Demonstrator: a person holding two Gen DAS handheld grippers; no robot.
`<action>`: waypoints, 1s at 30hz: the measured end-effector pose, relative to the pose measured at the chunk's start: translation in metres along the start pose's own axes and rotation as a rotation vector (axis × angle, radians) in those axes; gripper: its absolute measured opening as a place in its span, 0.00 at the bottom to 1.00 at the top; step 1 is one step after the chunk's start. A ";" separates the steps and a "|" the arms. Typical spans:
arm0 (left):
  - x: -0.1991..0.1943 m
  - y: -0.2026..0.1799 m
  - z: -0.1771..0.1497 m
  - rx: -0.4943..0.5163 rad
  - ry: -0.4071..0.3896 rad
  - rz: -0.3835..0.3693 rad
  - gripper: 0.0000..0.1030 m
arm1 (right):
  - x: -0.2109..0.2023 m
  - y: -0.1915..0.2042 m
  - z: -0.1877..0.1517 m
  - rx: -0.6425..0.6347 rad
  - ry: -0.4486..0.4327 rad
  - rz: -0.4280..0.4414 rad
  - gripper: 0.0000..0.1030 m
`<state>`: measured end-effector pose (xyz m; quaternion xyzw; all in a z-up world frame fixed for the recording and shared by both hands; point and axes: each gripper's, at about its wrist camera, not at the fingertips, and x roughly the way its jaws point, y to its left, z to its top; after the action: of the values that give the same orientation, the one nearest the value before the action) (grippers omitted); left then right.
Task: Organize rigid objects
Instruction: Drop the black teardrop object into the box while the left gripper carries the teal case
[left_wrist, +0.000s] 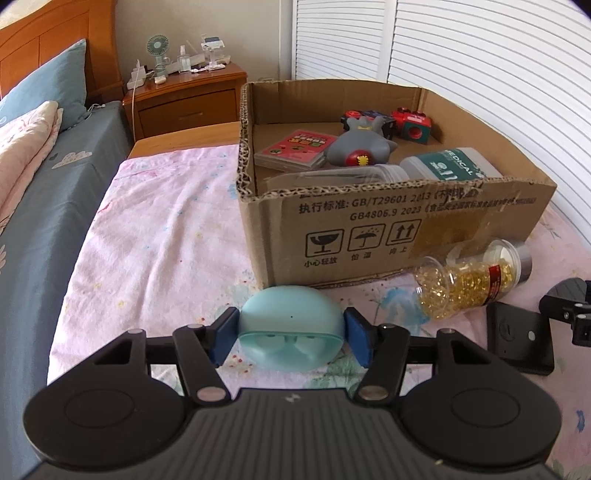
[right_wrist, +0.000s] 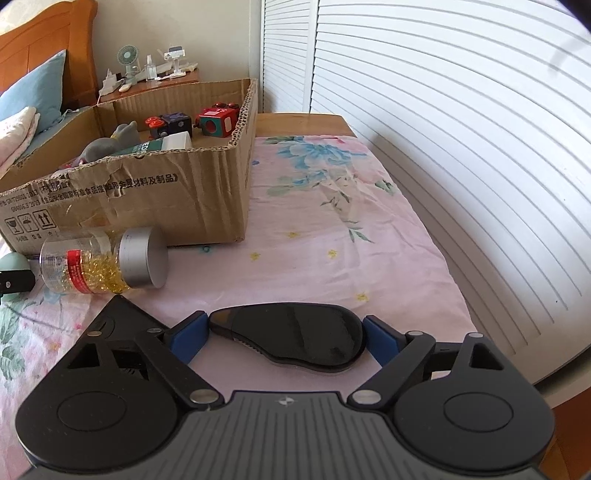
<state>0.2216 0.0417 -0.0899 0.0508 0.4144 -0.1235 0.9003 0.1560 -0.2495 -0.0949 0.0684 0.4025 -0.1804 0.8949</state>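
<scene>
A bedroom, a flowered pink bedsheet (right_wrist: 332, 236), a half-filled cardboard box (left_wrist: 369, 229): I am partway through the tidy-up, judging by the toys, cards and tubs already lying in the box while three items are still out on the sheet; both grippers appear to be at the pick-up step.

My left gripper (left_wrist: 291, 332) has its blue pads either side of the teal earbud case (left_wrist: 291, 325); the jaws stand spread to the case's width, the pads at or just off its flanks, and I cannot tell whether they are gripping; the case lies on the sheet just in front of the box's near wall.

My right gripper (right_wrist: 286, 338) straddles the black mouse (right_wrist: 295, 332); the jaws are spread, the left pad about touching the mouse's narrow end, the right pad just beside its broad end; the mouse lies flat on the sheet, well right of the box.

The capsule bottle (right_wrist: 103, 262) lies on its side against the box front, between the two grippers, with a flat black device (left_wrist: 521, 339) near it.

Next, as I judge it, each pair of jaws must close firmly, then lift and carry over the box rim; the rounded case and glossy mouse could slip from a light pinch.
</scene>
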 end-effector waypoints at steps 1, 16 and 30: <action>0.000 0.000 0.000 0.007 0.002 -0.004 0.59 | 0.000 0.000 0.001 -0.004 0.004 0.006 0.90; -0.015 0.008 0.000 0.132 0.078 -0.087 0.59 | -0.017 -0.008 0.008 -0.082 0.051 0.079 0.90; -0.031 0.003 -0.008 0.195 0.109 -0.137 0.59 | -0.031 0.000 0.007 -0.129 0.052 0.096 0.90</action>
<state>0.1967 0.0515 -0.0716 0.1161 0.4510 -0.2213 0.8568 0.1418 -0.2430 -0.0672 0.0344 0.4328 -0.1093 0.8942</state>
